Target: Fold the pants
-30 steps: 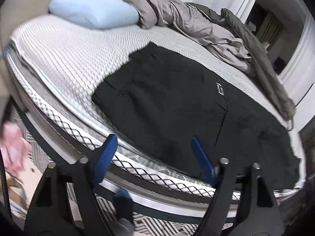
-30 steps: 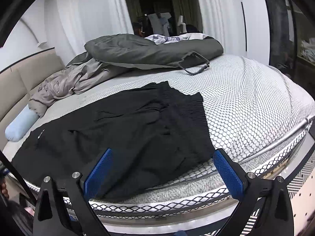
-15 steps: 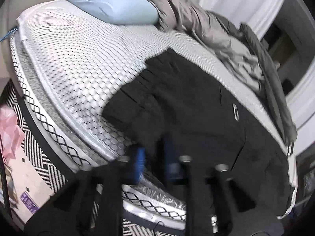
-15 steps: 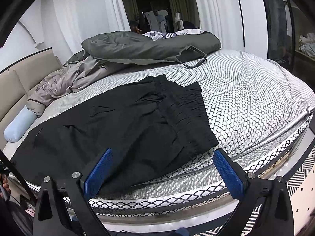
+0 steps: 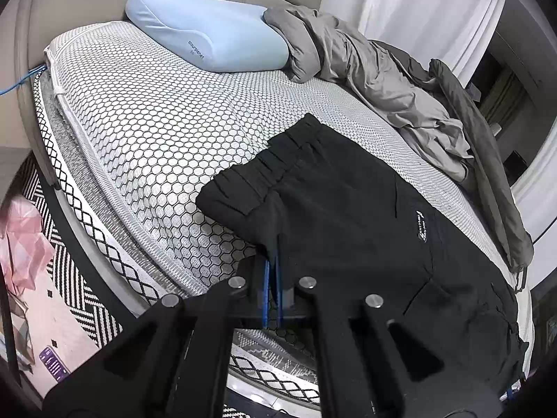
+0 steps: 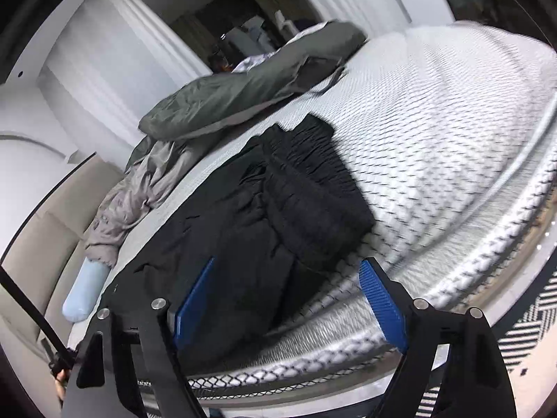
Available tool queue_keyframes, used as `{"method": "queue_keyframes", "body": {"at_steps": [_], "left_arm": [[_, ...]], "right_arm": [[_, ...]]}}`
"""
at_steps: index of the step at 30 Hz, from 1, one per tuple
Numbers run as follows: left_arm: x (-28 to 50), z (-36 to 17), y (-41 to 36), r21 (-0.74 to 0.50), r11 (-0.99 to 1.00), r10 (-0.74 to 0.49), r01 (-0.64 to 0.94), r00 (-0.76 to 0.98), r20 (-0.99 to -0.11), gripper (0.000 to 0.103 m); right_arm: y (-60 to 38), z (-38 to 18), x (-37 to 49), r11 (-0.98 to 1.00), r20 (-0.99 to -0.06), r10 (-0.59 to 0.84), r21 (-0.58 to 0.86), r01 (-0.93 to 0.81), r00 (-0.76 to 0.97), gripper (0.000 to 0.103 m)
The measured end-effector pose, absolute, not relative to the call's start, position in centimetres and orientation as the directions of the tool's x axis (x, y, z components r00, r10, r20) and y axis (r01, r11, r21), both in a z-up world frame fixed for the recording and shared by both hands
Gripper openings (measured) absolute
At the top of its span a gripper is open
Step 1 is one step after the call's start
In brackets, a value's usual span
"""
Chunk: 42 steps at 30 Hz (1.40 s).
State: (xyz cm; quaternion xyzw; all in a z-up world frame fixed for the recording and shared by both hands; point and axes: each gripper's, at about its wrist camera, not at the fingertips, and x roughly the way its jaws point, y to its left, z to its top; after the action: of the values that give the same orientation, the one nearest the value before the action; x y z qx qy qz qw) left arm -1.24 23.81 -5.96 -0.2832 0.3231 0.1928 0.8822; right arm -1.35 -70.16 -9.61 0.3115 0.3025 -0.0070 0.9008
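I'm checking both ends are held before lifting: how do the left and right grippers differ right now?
The left gripper is shut on the near edge of the black pants; the right gripper has its jaws apart and closing, pads not yet pressing cloth. Both point at the pants near the mattress edge.

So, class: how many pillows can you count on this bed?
1: a light blue pillow at the head of the bed, beside the crumpled grey duvet. That duvet may hide others.
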Motion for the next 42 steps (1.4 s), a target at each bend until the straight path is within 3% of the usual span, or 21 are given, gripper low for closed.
{"method": "queue_keyframes", "body": {"at_steps": [3,5,6,7,8,14,26,32,38,39,41,42], "left_arm": [[-0.5,-6.2,23.3,-0.363,0.764,0.165,-0.534,0.705,-0.690,0.000],[-0.4,-6.3,23.3,-0.365,0.761,0.161,-0.536,0.701,-0.694,0.000],[-0.5,-6.3,23.4,-0.369,0.762,0.153,-0.533,0.701,-0.697,0.000],[-0.8,-6.2,23.4,-0.372,0.765,0.145,-0.527,0.703,-0.697,0.000],[-1.0,-6.2,23.4,-0.373,0.769,0.138,-0.520,0.704,-0.697,0.000],[-1.6,-6.8,24.4,-0.403,0.765,0.082,-0.502,0.697,-0.713,0.000],[2.5,0.2,26.0,-0.473,0.759,0.081,-0.447,0.786,-0.613,0.000],[11.2,3.3,26.4,-0.445,0.789,0.065,-0.424,0.777,-0.626,0.000],[23.4,2.4,27.2,-0.360,0.810,0.088,-0.462,0.703,-0.705,0.000],[25.0,1.8,27.5,-0.357,0.802,0.093,-0.479,0.690,-0.717,0.005],[28.2,0.2,27.9,-0.356,0.796,0.061,-0.490,0.649,-0.758,0.035],[29.2,-0.5,27.9,-0.337,0.802,0.058,-0.493,0.626,-0.778,0.057]], "right_arm": [[-71.0,-10.7,0.0,0.764,-0.550,0.192,0.604,0.228,0.812,0.071],[-71.2,-10.8,0.2,0.754,-0.561,0.164,0.602,0.264,0.812,0.044],[-71.4,-10.9,-0.2,0.743,-0.558,0.162,0.612,0.271,0.814,0.023],[-71.7,-10.8,-1.1,0.729,-0.539,0.165,0.630,0.266,0.826,0.014],[-71.9,-10.6,-2.2,0.721,-0.522,0.164,0.643,0.260,0.837,0.012],[-72.1,-9.9,-5.0,0.694,-0.504,0.166,0.670,0.263,0.847,0.012],[-68.6,2.1,-0.9,0.780,-0.368,0.058,0.597,0.187,0.928,0.012],[-68.3,5.0,8.7,0.819,-0.413,0.011,0.526,0.229,0.911,0.011],[-68.5,2.9,21.5,0.831,-0.525,-0.024,0.462,0.309,0.851,0.012],[-68.2,2.4,23.0,0.836,-0.540,-0.046,0.439,0.328,0.840,0.013],[-67.6,0.7,27.9,0.859,-0.628,-0.082,0.349,0.374,0.774,0.021],[-67.3,-0.1,29.3,0.865,-0.665,-0.062,0.336,0.373,0.744,0.038]]}}
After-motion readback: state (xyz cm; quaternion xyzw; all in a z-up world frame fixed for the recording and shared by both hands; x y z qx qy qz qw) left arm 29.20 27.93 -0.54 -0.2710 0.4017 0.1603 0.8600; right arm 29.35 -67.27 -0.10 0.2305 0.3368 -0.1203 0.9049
